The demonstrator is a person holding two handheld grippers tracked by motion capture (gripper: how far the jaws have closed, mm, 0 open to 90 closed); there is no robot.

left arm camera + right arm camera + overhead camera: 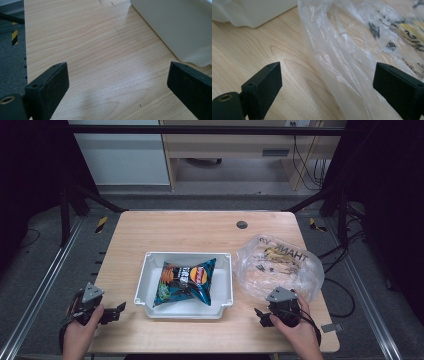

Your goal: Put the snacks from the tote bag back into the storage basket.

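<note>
Left hand-held gripper [119, 309] sits low at the near left edge of the tabletop [200, 227], jaws spread wide, nothing between them; the left gripper view has bare wood in the gap and the tray's white wall at upper right. White tray [144, 282] mid-tabletop, a bag of chips [186, 281] lying flat inside it, dark blue-black pack with a red and yellow logo, brand too blurred to read. Clear plastic bag [280, 265] right of the tray, apart from it, crumpled and lying loose, mouth not clearly visible. Right hand-held gripper [260, 316] at the bag's near edge, jaws also wide apart, holding nothing; in its own view the film lies between the jaws, not pinched. Judgement: looks like bagging the chips, barely started, chips untouched in the tray, bag not gripped or opened. Print on the bag reads "THANK", reversed and partly cut off; small print unreadable.
</note>
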